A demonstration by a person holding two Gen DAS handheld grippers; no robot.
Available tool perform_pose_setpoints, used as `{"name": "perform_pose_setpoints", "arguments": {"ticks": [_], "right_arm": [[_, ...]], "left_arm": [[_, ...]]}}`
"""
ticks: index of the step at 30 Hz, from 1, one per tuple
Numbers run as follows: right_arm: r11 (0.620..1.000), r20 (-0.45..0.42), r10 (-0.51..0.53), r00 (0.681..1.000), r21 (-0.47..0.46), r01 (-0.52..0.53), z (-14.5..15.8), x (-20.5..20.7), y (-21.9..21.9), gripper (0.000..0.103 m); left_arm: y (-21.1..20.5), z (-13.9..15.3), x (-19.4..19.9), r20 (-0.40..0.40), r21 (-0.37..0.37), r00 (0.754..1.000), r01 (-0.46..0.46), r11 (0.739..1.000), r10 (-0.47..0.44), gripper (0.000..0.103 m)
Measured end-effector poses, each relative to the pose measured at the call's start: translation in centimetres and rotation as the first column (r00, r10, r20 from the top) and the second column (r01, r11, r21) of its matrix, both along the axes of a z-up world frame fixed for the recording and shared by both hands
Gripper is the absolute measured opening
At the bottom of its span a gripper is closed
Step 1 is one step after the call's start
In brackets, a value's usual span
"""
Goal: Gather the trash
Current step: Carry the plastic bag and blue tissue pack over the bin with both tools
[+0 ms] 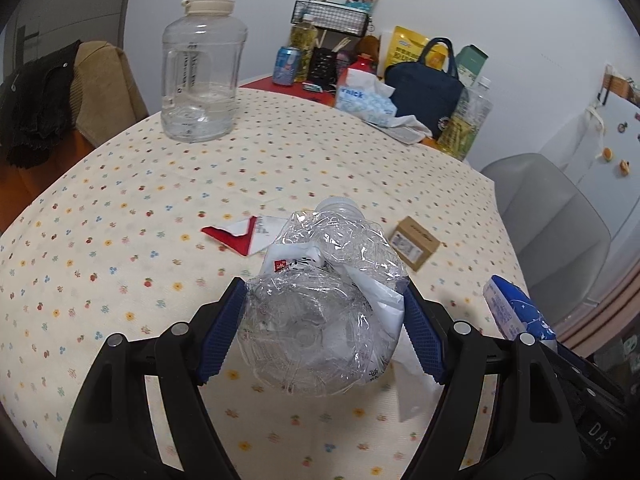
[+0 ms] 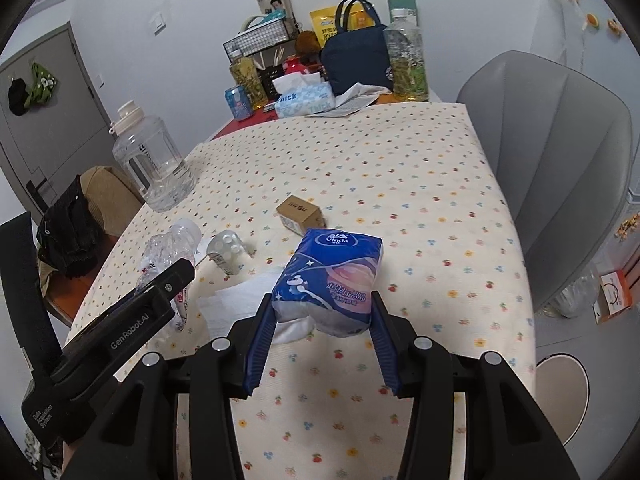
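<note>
While my left jaws grip the crushed bottle (image 1: 320, 304) and my right jaws clamp the tissue pack (image 2: 330, 280), both held above the table's (image 2: 420, 184) near edge, I should squeeze gently and carry level to avoid slips.

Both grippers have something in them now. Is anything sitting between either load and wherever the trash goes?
Cannot tell: no bin shows in either view. The left gripper is shut on the crushed plastic bottle, the right gripper on the blue tissue pack. Ahead on the table lie only the small cardboard box and torn wrappers.
</note>
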State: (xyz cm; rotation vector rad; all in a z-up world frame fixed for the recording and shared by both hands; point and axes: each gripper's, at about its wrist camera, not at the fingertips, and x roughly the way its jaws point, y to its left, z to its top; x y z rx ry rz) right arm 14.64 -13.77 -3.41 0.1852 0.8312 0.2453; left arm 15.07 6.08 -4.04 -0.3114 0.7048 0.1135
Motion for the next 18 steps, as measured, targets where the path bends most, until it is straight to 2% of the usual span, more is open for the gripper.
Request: {"name": "perform_pose_setpoints", "arguments": {"ticks": [8,18], "right_arm": [[0.998,0.023,-0.067,0.998,0.024,0.066,0.7,-1.7,-4.3,0.046],[0.982,0.036,-0.185,0.982,0.047,0.183,1.0,-3.8,-11.3,0.046]], "left_arm": [[-4.2,1.5,-0.2,0.02,0.036,0.997,0.071,0.997,-0.072,0.075],[-11.2,2.2,0.5,0.022,0.075,0.982,0.186,0.98,-0.188,0.075]]}}
